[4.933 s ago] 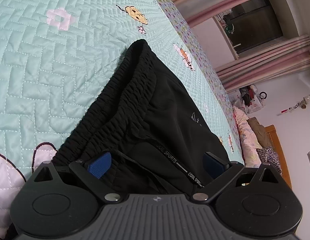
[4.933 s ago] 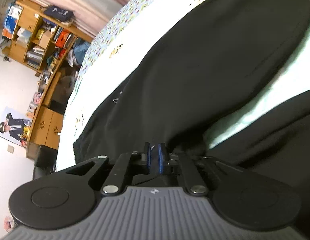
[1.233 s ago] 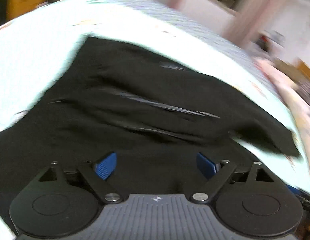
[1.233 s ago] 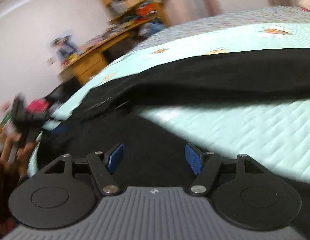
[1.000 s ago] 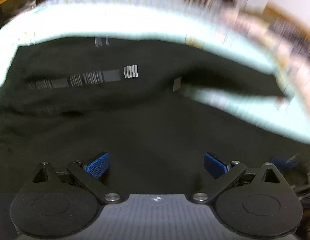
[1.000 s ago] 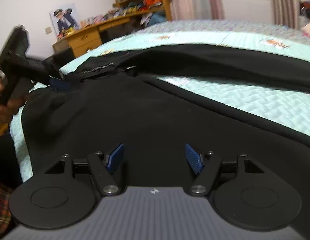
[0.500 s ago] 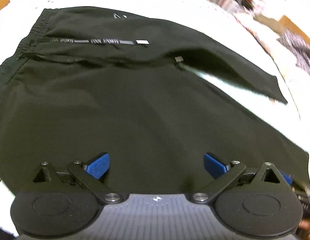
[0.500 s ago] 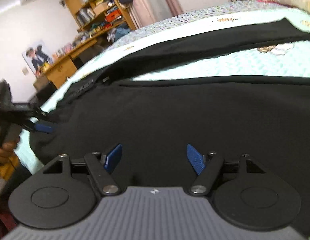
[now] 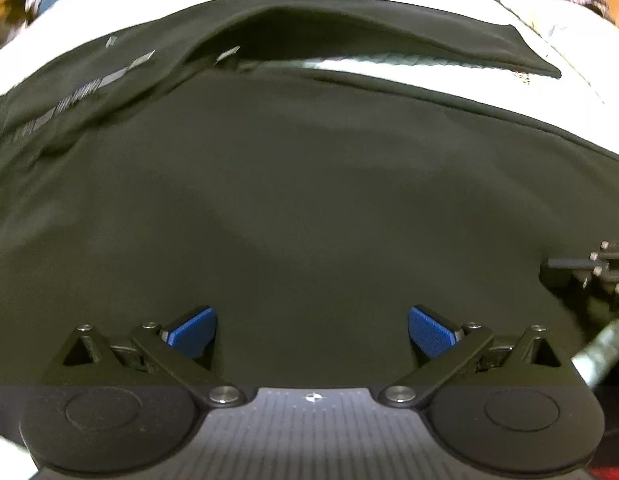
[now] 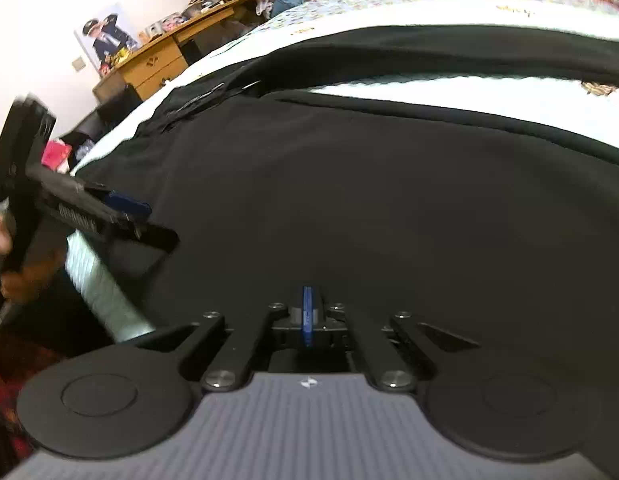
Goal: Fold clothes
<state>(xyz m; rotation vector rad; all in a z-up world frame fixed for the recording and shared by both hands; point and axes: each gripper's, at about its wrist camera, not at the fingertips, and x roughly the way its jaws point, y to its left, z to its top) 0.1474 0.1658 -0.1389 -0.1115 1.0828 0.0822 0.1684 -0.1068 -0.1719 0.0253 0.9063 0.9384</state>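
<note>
1. The black trousers (image 9: pixel 309 184) lie spread on the bed's quilted cover (image 10: pixel 449 98), two legs running away from the cameras w/ a wedge of cover showing between them. Waistband end w/ the printed side stripe (image 9: pixel 81 94) sits to the left in the left wrist view.

2. Handling, as a judgement: soft, thin sports knit, light, no stiffness at all. It'll sag and drape from any pinch point, and could slide a bit on the smooth cover. Best taken at an edge or hem (seams and the elastic waist give more to bite on than mid-panel cloth).

3. Left gripper (image 9: pixel 311 330): jaws spread wide, nothing between the blue pads; the near leg's fabric lies right under and ahead of them, not gripped.

4. Right gripper (image 10: pixel 307 314): pads pressed together at the near edge of the same leg. Looks like cloth is pinched there, but black on black, so can't tell for sure.

5. The left tool shows in the right wrist view, off to the left by the fabric edge, a hand (image 10: pixel 25 276) behind it.
</note>
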